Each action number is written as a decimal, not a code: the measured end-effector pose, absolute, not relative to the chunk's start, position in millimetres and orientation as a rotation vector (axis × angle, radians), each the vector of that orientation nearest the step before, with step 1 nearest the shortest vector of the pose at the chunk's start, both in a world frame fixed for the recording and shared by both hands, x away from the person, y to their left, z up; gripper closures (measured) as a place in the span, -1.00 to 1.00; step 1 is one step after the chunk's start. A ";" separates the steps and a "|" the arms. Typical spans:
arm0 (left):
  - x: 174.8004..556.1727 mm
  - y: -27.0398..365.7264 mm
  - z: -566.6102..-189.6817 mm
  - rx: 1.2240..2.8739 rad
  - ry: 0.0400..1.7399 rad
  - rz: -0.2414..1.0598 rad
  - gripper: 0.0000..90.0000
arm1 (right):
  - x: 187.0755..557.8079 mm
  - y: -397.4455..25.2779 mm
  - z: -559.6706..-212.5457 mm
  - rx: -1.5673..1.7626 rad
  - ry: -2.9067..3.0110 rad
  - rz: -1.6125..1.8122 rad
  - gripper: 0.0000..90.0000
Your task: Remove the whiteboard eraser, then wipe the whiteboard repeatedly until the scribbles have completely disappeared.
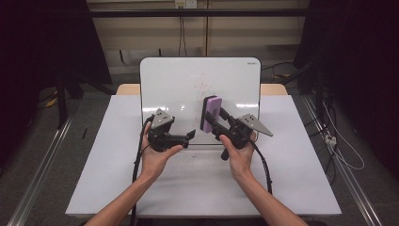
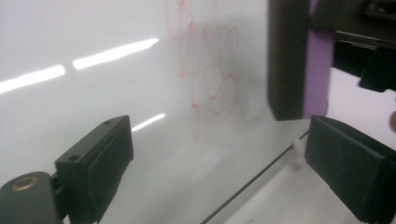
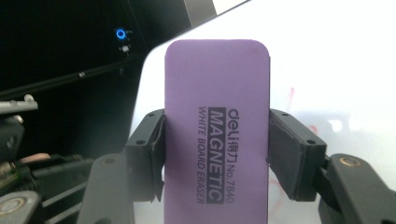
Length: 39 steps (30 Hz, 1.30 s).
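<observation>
A white whiteboard (image 1: 179, 84) lies on the table with faint red scribbles (image 1: 201, 87) near its middle; the scribbles (image 2: 208, 70) show large in the left gripper view. My right gripper (image 1: 212, 123) is shut on a purple magnetic whiteboard eraser (image 1: 210, 112), held upright just above the board beside the scribbles. In the right gripper view the eraser (image 3: 217, 135) sits clamped between both jaws, label facing the camera. My left gripper (image 1: 190, 136) hovers open over the board's near edge, left of the eraser (image 2: 299, 60), nothing between its fingers (image 2: 100, 163).
The board rests on a white table (image 1: 113, 179) with a wooden edge behind it. Dark curtains, cables and a metal floor rail (image 1: 37, 174) surround the table. Both of the person's forearms come in from the bottom edge.
</observation>
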<state>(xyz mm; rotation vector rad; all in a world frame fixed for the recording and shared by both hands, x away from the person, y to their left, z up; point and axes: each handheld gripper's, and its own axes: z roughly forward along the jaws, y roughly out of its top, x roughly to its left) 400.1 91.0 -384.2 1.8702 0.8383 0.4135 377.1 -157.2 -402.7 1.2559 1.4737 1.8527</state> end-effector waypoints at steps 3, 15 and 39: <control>395.5 97.7 -384.4 1.852 0.810 0.434 -0.86 | 373.9 -163.5 -404.4 1.244 1.494 1.822 -0.07; 384.8 121.2 -395.3 1.901 0.785 0.428 -0.89 | 363.8 -182.2 -404.7 1.193 1.519 1.719 -0.07; 338.3 178.8 -427.5 1.913 0.902 0.516 -0.87 | 371.0 -186.8 -393.2 1.134 1.710 1.429 -0.07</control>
